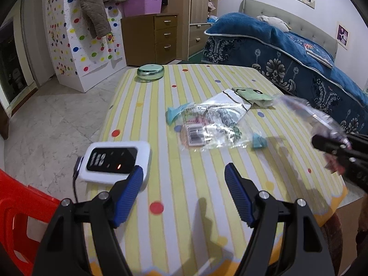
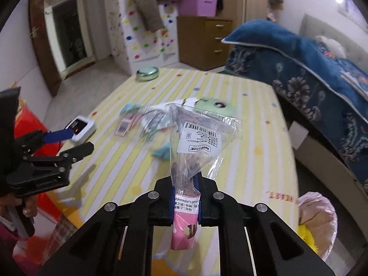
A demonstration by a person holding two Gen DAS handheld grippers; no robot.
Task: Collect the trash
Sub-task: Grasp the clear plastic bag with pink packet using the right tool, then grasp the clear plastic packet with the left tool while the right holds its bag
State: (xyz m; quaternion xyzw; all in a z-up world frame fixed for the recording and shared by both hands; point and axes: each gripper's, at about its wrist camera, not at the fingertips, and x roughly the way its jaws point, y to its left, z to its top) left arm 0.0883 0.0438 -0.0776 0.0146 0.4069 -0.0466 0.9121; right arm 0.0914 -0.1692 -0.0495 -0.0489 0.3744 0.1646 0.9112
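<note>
Right claw (image 2: 185,184) is clenched on a clear plastic packet (image 2: 197,142) at frame centre; carry it level to the lined bin (image 2: 322,209) at lower right; left claw (image 1: 182,179) hangs released above the worktop (image 1: 161,161), ready for remaining wrappers (image 1: 214,124).

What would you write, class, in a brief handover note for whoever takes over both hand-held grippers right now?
Right hand-held gripper: shut on a clear plastic packet, lifted above the table.
Left hand-held gripper: open, holding nothing, above the table's near edge.
Bin: on the floor past the table's right corner.
Done: one packet picked up, not yet binned.
Left: drop it in; collect the clear wrapper, blue scraps and green packet.
</note>
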